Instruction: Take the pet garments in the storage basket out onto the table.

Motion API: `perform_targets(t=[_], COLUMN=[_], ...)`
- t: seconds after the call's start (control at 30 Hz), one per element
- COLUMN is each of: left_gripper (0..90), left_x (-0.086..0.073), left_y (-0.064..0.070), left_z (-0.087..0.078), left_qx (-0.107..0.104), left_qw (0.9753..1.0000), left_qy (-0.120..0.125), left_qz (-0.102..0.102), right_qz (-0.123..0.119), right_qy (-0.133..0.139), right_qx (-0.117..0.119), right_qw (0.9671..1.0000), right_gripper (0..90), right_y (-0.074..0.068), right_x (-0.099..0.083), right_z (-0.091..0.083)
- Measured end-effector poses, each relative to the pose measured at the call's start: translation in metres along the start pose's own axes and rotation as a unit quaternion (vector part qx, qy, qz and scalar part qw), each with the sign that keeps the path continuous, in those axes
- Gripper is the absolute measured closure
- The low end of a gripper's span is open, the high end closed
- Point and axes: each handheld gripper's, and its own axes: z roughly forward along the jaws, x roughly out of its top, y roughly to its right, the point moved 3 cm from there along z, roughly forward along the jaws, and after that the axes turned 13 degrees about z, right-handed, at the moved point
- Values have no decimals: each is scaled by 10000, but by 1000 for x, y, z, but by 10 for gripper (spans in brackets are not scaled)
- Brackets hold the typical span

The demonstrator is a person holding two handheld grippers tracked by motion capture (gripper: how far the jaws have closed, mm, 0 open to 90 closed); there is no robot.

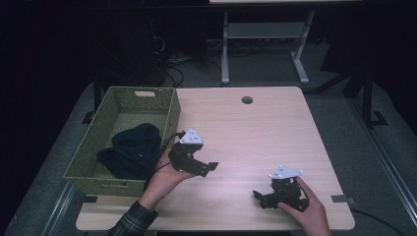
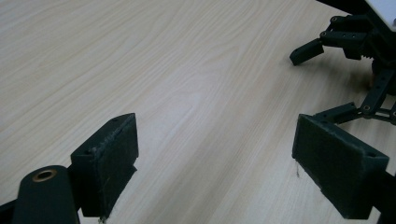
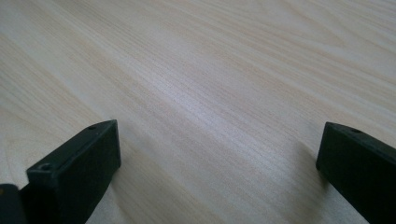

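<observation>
A light wooden bench (image 1: 255, 132) carries a green woven basket (image 1: 169, 115) along its left edge, with a round cable hole (image 1: 247, 100) near the far edge. Beyond the bench, on the dark floor, stand the grey legs of another table (image 1: 225, 49). The wood between the two grippers is bare, and nothing lies between them and the basket.

A dark cloth (image 1: 134, 150), navy or black, lies bunched inside the basket, heaped toward its near half and resting against the right wall. Its folds are too dark to make out in detail.

The left gripper (image 1: 209, 167) is held just beside the basket's right wall, over the bench, its tips pointing right toward the middle. In the left gripper view its fingers (image 2: 109, 161) stand wide apart with only wood grain between them, and the other gripper shows at the upper right of that view.

The right gripper (image 1: 258, 194) sits low near the front right of the bench, well apart from the basket. In the right gripper view its fingers (image 3: 79, 170) are also spread wide, holding nothing.
</observation>
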Motion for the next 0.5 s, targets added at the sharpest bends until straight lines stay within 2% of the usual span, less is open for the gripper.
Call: perform_targets(t=[0.4,0.5], left_gripper=[140,140], left_x=[8,10], left_y=[-9,-11], left_z=[-11,-14], left_qx=[53,75], left_qw=[10000,9999], left_qy=[29,10], left_qz=[32,116], right_qz=[0,0], right_qy=[-2,-2], right_qx=[3,2], right_qw=[10000,10000], right_gripper=[0,0], right_y=[0,0], right_x=[0,0], right_z=[0,0])
